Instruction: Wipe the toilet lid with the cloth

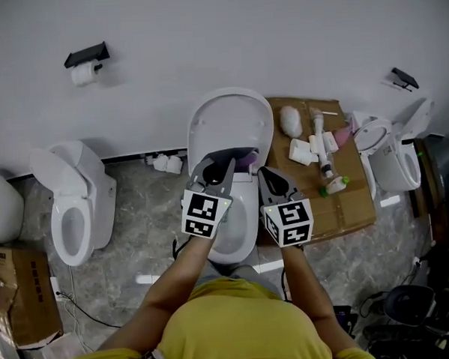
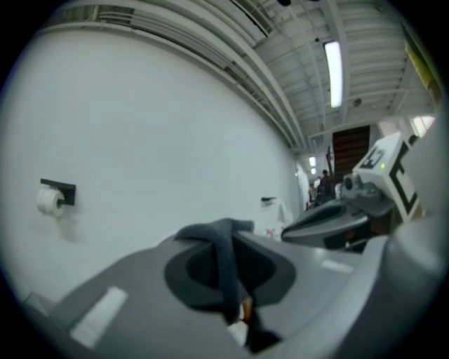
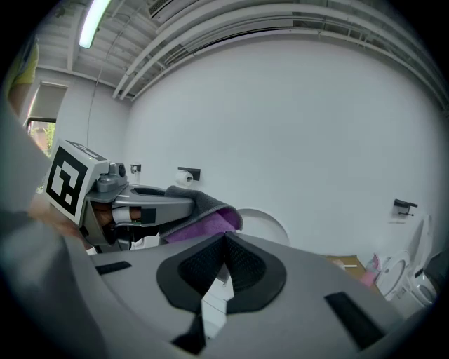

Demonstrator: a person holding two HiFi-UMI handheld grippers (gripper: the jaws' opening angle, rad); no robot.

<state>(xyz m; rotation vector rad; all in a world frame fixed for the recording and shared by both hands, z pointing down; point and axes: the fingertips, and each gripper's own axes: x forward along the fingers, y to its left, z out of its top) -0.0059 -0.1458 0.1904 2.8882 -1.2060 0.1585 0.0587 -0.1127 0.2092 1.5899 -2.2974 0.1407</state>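
Cloth [image 2: 223, 252]: soft, limp, light, won't slip. Pinched in left gripper [image 1: 221, 169], just near of the raised lid [image 1: 233, 122]. Best taken by a bunched fold, likely. Right gripper [image 1: 269, 178] closed, empty.

You are looking at no readable word, brand or number here. The marker cube [image 1: 205, 213] on your left hand-held gripper [image 1: 218, 171] and the one on your right hand-held gripper [image 1: 273, 181] are showing only black-and-white square patterns; print on the bottles [image 1: 327, 166] on the cardboard box [image 1: 357, 205] is showing too small to read
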